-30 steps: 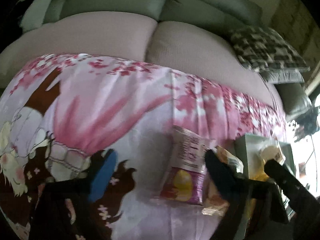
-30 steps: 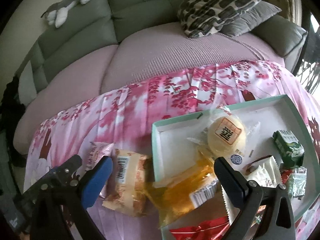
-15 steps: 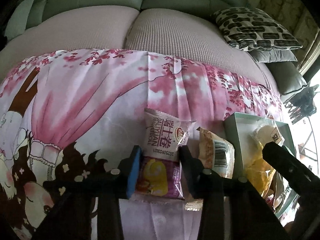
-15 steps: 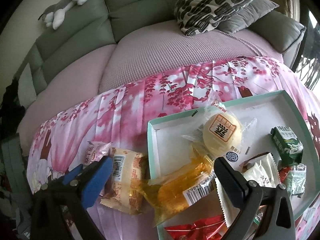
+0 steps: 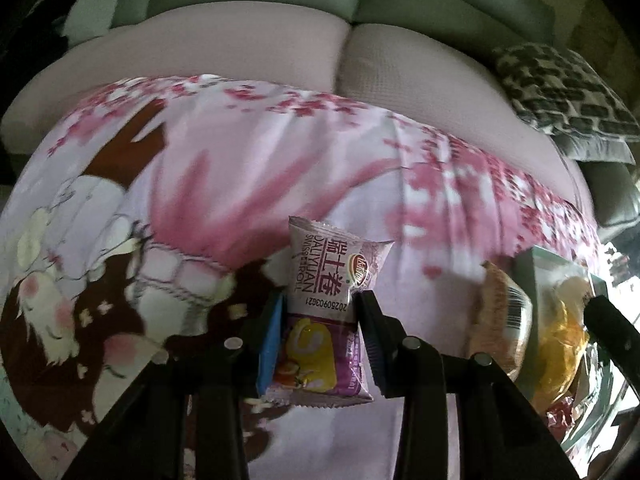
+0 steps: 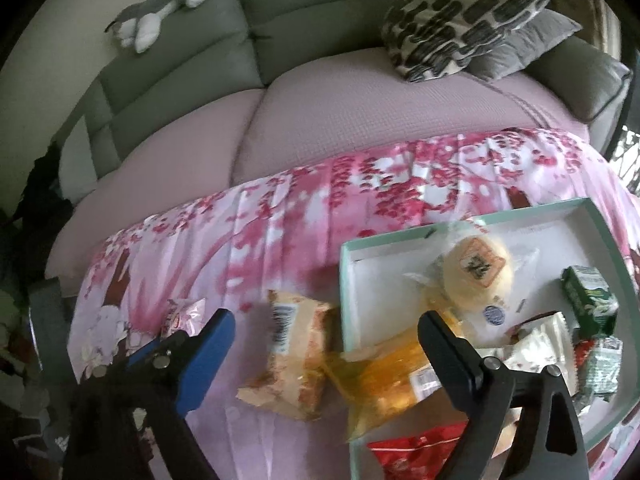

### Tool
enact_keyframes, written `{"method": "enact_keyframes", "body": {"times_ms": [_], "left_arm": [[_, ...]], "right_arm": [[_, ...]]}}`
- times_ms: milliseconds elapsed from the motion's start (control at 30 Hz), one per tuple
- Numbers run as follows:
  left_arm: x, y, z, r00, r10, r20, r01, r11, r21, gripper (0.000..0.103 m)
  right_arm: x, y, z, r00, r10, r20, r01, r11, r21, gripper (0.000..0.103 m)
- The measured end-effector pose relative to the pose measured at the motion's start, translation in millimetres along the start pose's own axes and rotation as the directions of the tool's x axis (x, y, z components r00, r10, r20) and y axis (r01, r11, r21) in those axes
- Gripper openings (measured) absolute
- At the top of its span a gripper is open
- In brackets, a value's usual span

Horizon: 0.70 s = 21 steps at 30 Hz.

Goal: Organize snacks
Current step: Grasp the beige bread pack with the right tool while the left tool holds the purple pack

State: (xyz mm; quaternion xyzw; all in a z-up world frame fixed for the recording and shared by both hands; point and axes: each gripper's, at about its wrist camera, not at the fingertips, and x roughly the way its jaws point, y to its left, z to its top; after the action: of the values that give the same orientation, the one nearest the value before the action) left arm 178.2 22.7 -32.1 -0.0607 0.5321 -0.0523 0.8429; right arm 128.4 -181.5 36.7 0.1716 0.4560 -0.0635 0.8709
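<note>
My left gripper (image 5: 318,316) is shut on a pink and purple Swiss roll packet (image 5: 326,312) and holds it over the pink blossom cloth (image 5: 248,184). The packet also shows in the right wrist view (image 6: 182,316). My right gripper (image 6: 326,330) is open and empty above an orange bread packet (image 6: 294,354) that lies on the cloth, left of the pale green tray (image 6: 460,226). The tray holds a round yellow bun (image 6: 476,276), a green carton (image 6: 588,296), a white packet (image 6: 536,344) and a red packet (image 6: 420,452). A yellow-orange bag (image 6: 384,384) hangs over the tray's left wall.
A grey-green sofa with mauve seat cushions (image 6: 360,120) lies behind the cloth. A patterned pillow (image 6: 464,12) and a grey pillow (image 6: 520,48) sit at its right end. A plush toy (image 6: 160,12) lies on the backrest.
My left gripper closed on the Swiss roll packet and lifted it to the left, away from the bread packet. My right gripper shifted slightly and stayed open.
</note>
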Motion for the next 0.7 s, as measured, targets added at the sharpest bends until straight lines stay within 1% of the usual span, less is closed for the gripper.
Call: {"method": "enact_keyframes", "body": {"times_ms": [67,100,200,267,400,467,600,700], "left_arm": [[-1.7,8.1,0.0,1.000,0.017,0.002,-0.017,1.000,-0.015,0.040],[-1.4,9.2,0.5,1.000,0.021,0.002,-0.021,1.000,-0.021,0.040],[-1.8,14.4,0.6,1.000,0.019,0.002,-0.019,0.999,-0.036,0.040],[-1.1,15.6,1.1,1.000,0.015,0.002,-0.015,0.999,-0.039,0.040],[-1.5,14.9,1.2,1.000,0.014,0.001,-0.014,0.999,-0.042,0.040],[-0.6,15.5,2.1,1.000,0.011,0.000,-0.011,0.999,-0.045,0.040],[-0.2,15.4,2.0,1.000,0.010,-0.001,-0.010,0.999,-0.049,0.040],[-0.4,15.8,2.1,1.000,0.010,-0.001,-0.010,0.999,-0.048,0.040]], "right_arm": [[3.0,7.7,-2.4,1.000,0.014,-0.012,-0.015,1.000,-0.024,0.086],[5.0,10.3,-3.5,1.000,0.023,-0.019,-0.023,0.999,-0.030,0.085],[14.6,18.9,-8.2,0.997,0.049,-0.060,-0.052,0.997,-0.051,0.076],[17.2,22.2,-10.3,0.997,0.044,-0.069,-0.048,0.997,-0.067,0.070],[20.4,28.5,-13.8,0.996,0.046,-0.082,-0.053,0.995,-0.085,0.066],[22.4,31.2,-14.9,0.995,0.045,-0.092,-0.054,0.994,-0.099,0.055],[23.0,36.1,-16.7,0.993,0.053,-0.103,-0.064,0.991,-0.115,0.055],[27.3,38.4,-19.3,0.989,0.072,-0.129,-0.087,0.990,-0.114,0.051]]}}
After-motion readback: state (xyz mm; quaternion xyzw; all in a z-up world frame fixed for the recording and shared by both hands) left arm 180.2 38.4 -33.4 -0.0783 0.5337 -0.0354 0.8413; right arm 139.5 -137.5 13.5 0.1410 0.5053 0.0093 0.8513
